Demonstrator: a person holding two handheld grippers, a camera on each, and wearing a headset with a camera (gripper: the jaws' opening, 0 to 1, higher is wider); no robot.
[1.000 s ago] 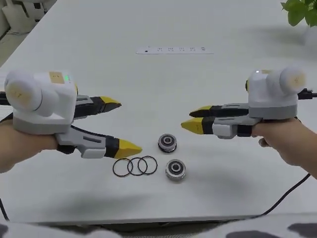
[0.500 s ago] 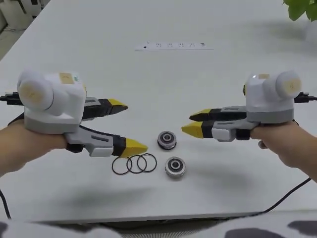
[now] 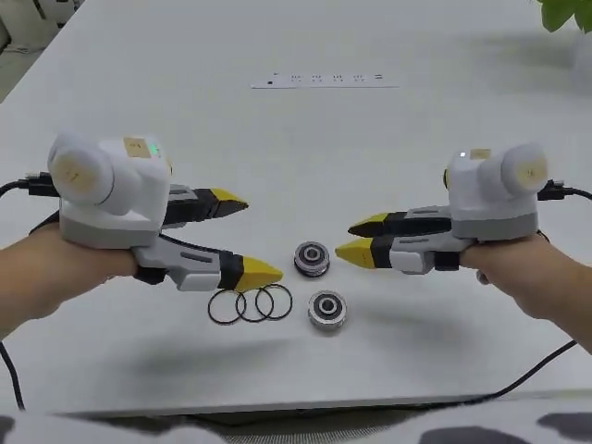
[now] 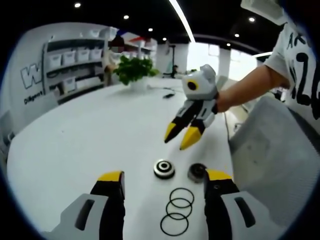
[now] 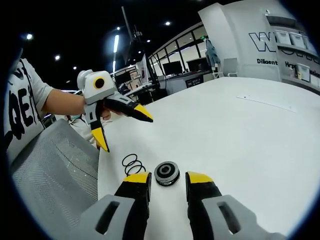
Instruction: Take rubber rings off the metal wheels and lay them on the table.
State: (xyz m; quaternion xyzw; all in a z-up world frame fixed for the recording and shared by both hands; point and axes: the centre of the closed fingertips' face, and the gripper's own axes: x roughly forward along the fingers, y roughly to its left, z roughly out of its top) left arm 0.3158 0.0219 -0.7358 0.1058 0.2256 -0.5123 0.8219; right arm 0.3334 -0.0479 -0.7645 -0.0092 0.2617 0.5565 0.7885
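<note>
White table point(image 3: 416, 129) carries three black rubber rings point(image 3: 250, 304), off the wheels and lying flat near its front edge in an overlapping row, the middle one touching both neighbours. Just right of the row lies the near wheel point(image 3: 326, 310), close to the last ring but apart from it; the far wheel point(image 3: 312, 259) lies a little behind it, also flat, hub up. The left gripper point(image 3: 245, 236) hovers above the table to the left of the rings, its yellow-tipped jaws spread wide and holding nothing, the lower tip over the row's left end. The right gripper point(image 3: 359, 239) hovers opposite, jaws parted only a little and empty, tips aimed toward the far wheel; in the right gripper view that wheel sits just beyond the gap between the jaws. A power strip point(image 3: 324, 80) lies well back on the table, and plant point(image 3: 564, 11) leaves show at the far right corner.
</note>
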